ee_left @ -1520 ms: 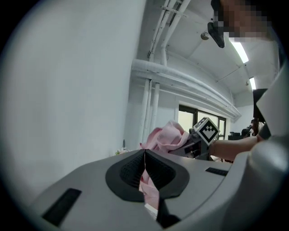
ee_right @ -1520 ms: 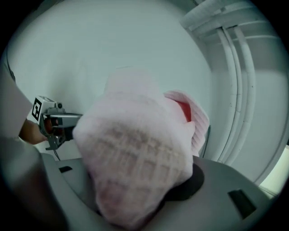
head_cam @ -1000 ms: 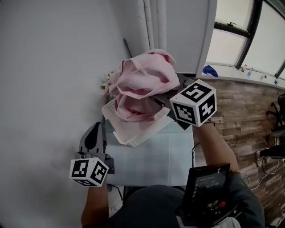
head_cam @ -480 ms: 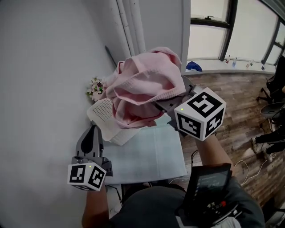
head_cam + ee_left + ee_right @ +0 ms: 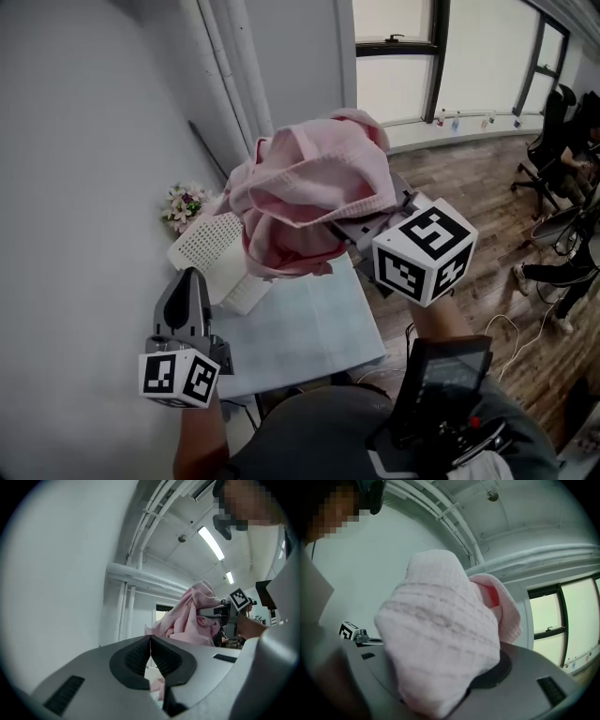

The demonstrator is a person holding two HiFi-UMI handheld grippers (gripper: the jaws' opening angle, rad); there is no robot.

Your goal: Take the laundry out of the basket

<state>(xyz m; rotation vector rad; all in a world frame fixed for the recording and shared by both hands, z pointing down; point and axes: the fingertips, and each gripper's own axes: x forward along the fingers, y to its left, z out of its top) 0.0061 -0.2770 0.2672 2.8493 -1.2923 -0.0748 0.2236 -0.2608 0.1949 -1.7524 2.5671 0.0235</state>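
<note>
Laundry (image 5: 309,202): pink cloth bunched in the right gripper (image 5: 354,225), jaws clamped on it, tips buried in the fabric. It hangs ahead and to the left of that gripper, hiding part of the white basket (image 5: 208,246) below. Left gripper (image 5: 190,281): jaws together, nothing between them, near the basket. Can't see the basket's contents.

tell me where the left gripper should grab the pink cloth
Probably the drooping lower fold of the pink cloth, from the person's left: it hangs free there, while the right gripper clamps the far side. The left gripper is shut; open it first.
</note>
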